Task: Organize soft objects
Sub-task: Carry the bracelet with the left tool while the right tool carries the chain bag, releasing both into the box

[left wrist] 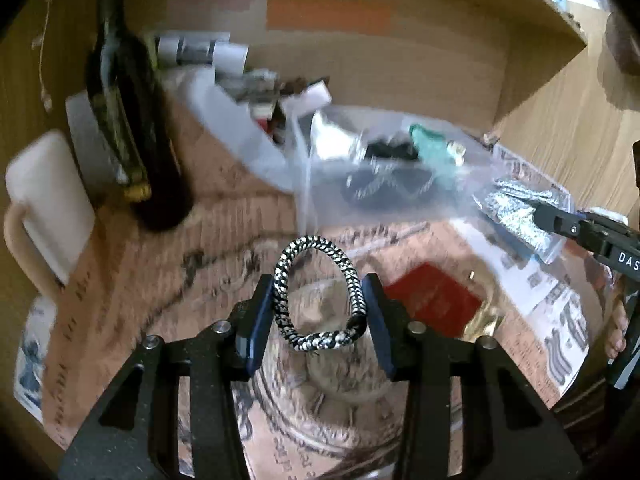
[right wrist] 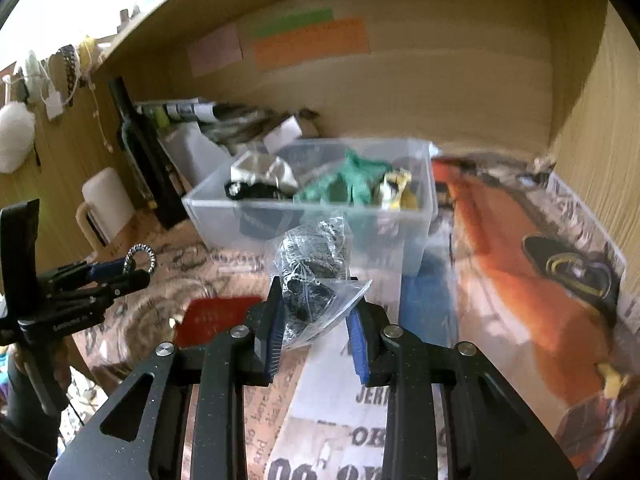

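while left tongs (left wrist: 318, 300) pinch the cord loop (left wrist: 318, 294), right tongs (right wrist: 316, 320) grip a bag (right wrist: 312, 280).

Left gripper (left wrist: 320, 312): fingers closed on a black-and-white braided loop (left wrist: 318, 294), held above a printed table cover (left wrist: 140, 280). Beyond it: clear plastic bin (left wrist: 400, 160) of soft items, dark bottle (left wrist: 132, 128), white mug (left wrist: 44, 200) at left. Right gripper (left wrist: 560, 220) at right edge, gripping a clear bag (left wrist: 516, 208).
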The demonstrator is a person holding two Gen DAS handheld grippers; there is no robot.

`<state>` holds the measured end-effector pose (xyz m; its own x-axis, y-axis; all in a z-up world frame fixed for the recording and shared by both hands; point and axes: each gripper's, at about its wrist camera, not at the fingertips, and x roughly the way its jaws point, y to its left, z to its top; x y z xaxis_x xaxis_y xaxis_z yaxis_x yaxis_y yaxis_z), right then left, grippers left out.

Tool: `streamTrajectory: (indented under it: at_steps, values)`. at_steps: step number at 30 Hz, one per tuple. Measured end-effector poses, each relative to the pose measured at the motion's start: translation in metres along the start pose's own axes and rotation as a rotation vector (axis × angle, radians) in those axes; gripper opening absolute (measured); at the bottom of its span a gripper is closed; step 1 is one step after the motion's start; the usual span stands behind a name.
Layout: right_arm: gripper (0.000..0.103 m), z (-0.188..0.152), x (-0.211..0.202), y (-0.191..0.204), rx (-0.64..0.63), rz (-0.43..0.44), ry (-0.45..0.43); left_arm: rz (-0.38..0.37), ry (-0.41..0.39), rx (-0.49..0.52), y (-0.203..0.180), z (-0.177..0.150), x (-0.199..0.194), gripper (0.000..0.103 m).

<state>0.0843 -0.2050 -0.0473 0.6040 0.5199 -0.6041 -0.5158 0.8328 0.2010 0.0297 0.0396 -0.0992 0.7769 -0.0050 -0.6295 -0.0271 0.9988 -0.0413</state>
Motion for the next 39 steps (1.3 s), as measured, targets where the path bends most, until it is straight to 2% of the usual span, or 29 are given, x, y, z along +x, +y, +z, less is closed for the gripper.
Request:
streamTrajectory:
  at_steps: [8,14,18,23,29,33,36,38,39]
  values:
    - [0.026,0.035,-0.008,0.005,-0.037,-0.017,-0.108,-0.021,-0.102,0.024,-0.007,0.045,-0.005,0.044]
    - [0.026,0.060,0.007,0.012,-0.085,-0.027,-0.138,-0.030,-0.117,0.047,-0.013,0.080,0.013,0.044]
    - [0.026,0.074,0.030,0.014,-0.107,-0.031,-0.119,-0.039,-0.102,0.049,-0.014,0.098,0.032,0.044]
    - [0.026,0.085,0.068,0.013,-0.119,-0.034,-0.052,-0.057,-0.062,0.041,-0.014,0.116,0.061,0.044]
    - [0.026,0.082,0.110,0.006,-0.112,-0.041,0.051,-0.065,0.017,0.049,-0.018,0.126,0.101,0.044]
    - [0.028,0.079,0.116,0.003,-0.112,-0.062,0.087,-0.064,0.054,0.061,-0.022,0.126,0.119,0.044]
    - [0.039,0.078,0.113,0.004,-0.114,-0.074,0.096,-0.061,0.064,0.069,-0.024,0.126,0.126,0.045]
    - [0.057,0.076,0.107,0.004,-0.112,-0.087,0.089,-0.061,0.068,0.072,-0.024,0.126,0.128,0.048]
    - [0.060,0.075,0.102,0.005,-0.111,-0.095,0.078,-0.062,0.071,0.073,-0.025,0.126,0.128,0.052]
